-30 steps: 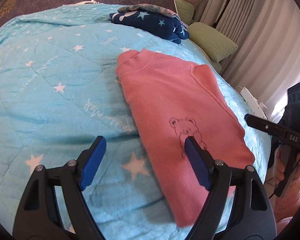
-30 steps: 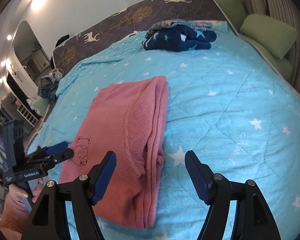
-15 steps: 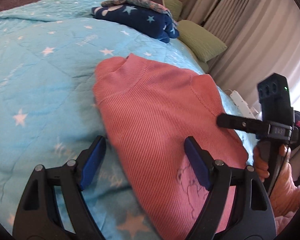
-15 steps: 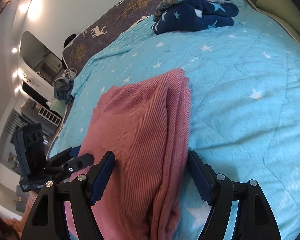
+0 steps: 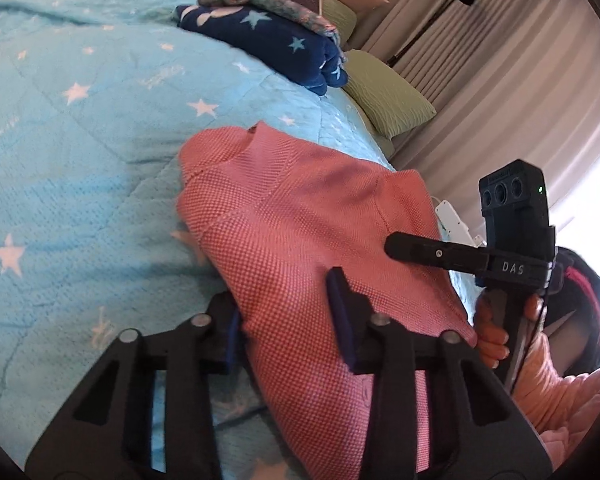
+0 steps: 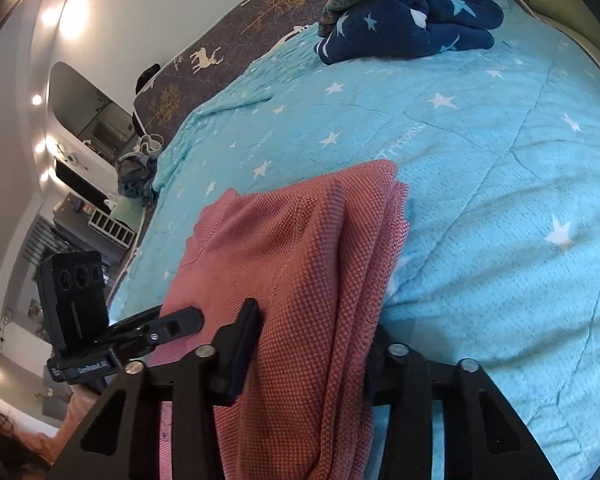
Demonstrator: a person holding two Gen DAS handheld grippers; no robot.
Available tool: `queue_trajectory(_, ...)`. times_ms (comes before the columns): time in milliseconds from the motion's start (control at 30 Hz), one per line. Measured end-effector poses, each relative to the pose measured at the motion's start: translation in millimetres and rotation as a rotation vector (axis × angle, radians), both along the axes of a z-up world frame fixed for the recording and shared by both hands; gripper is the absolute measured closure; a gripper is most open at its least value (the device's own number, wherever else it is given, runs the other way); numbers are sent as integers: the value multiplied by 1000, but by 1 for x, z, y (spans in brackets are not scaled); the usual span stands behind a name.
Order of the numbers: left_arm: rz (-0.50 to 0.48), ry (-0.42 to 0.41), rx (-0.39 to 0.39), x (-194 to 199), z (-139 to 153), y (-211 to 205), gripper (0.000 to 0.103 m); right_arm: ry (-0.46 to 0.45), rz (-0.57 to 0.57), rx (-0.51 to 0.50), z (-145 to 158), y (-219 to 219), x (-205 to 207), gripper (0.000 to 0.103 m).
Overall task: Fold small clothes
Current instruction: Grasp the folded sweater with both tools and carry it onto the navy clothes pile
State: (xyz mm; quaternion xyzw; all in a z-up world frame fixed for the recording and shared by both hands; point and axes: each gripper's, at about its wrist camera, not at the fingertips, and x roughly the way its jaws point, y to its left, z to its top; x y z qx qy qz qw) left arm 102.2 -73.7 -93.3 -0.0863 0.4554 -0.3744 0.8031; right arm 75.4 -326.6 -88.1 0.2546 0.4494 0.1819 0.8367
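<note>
A pink knitted sweater, folded lengthwise, lies on the turquoise star quilt. My left gripper straddles its near left edge, its jaws closing with bunched fabric pressed between the blue pads. Over on the thick folded right edge of the sweater, my right gripper is closing too, and the knit bulges up between its pads. Each wrist view catches the other tool beside the garment: the right gripper and the left gripper.
A folded navy star blanket under a patterned cloth sits at the far end of the bed. Green pillows and curtains line one side. A person's hand holds the right tool. Shelves and clutter stand beyond the bed's other side.
Both grippers came forward and down onto the sweater's near end. Their jaws went from wide apart to narrow, pinching the knit fabric at the left and right edges.
</note>
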Motion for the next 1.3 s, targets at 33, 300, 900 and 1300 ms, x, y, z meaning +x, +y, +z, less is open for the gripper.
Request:
queue_trajectory(33,0,-22,8,-2,4,-1,74,0,3,9,2,0,-2,73)
queue_trajectory(300,1,-217,0,-35,64,-9,80,-159,-29,-62,57,9,-32,80)
queue_trajectory(900,-107,-702,-6,-38,299,-121,81,-618,-241,-298,283,-65,-57,80)
queue_trajectory(1300,-47,-808,-33,59,381,-200,81,-755,-395,-401,398,-120,44,80)
